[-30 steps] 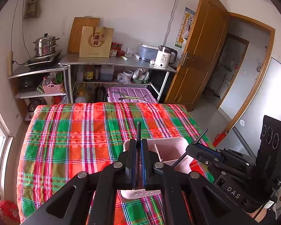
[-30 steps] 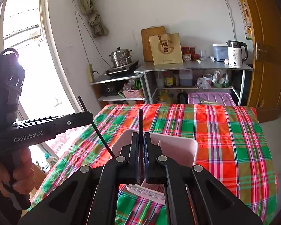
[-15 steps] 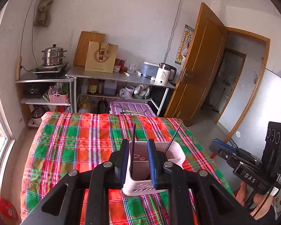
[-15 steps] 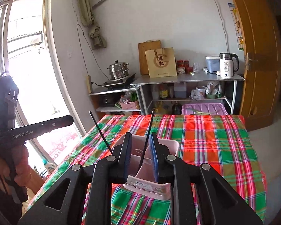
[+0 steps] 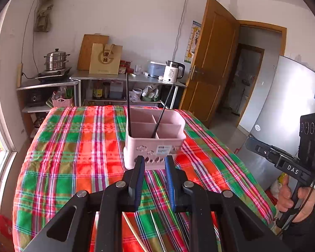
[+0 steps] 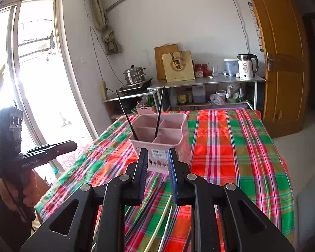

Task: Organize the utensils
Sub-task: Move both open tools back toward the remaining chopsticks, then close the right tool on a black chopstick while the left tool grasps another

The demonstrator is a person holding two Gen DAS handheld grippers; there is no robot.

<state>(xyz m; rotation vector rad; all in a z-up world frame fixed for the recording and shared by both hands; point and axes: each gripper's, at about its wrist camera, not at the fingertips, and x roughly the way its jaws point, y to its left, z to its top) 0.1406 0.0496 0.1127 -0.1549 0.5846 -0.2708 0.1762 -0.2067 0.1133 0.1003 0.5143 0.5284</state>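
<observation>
The left gripper [image 5: 154, 163] is spread wide and holds nothing. One second ago its fingers were pressed together on a black chopstick; now it has let go and pulled back from the pink holder [image 5: 155, 140], so the holder sits just past its fingertips. The right gripper [image 6: 156, 157] is also spread wide and holds nothing. It too was pinching a black chopstick before, right over the holder, and has backed away from it since.

Both black chopsticks now stand in the pink holder. The first chopstick [image 5: 128, 105] stands nearly straight up in the near left box of the holder. The second chopstick [image 5: 163, 111] leans to the right from the middle of the holder; which box its tip rests in is hard to tell.

The holder stands on the plaid cloth [image 5: 73, 147], near the middle of the table. More chopsticks [image 6: 157, 226], some pale and some dark, lie flat on the cloth on the near side of the holder, under the right gripper. Two pale sticks [image 5: 145, 231] show under the left gripper as well.
</observation>
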